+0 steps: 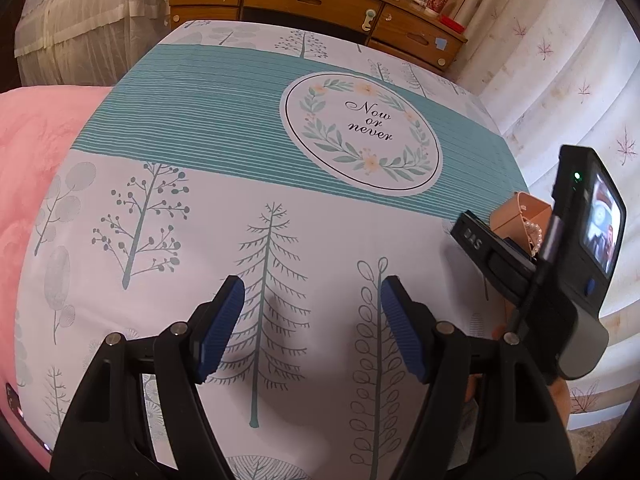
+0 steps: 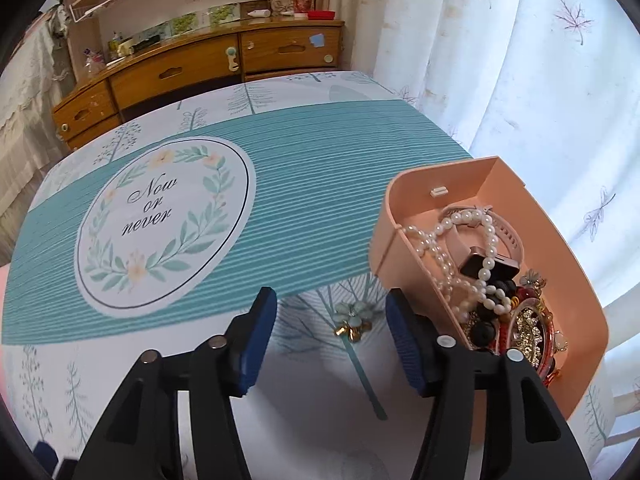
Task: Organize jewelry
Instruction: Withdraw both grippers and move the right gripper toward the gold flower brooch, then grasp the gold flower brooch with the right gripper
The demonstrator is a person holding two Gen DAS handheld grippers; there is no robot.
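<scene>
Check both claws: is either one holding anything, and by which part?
Nothing is held. The left claw is open over bare cloth; the right claw stands open around the flower ornament, not touching it.

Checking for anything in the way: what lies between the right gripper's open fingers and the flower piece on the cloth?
Only bare printed tablecloth. In the right wrist view the flower piece lies just ahead of the open right gripper, beside the pink box.

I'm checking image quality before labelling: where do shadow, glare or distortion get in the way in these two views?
Left wrist view: fisheye bows the tree-printed white and teal bedspread; a soft shadow lies under the open left gripper. Right wrist view: the backlit white leaf-print curtain is washed out; the small pale-green flower brooch and the pink plastic jewelry box stay sharp.
</scene>
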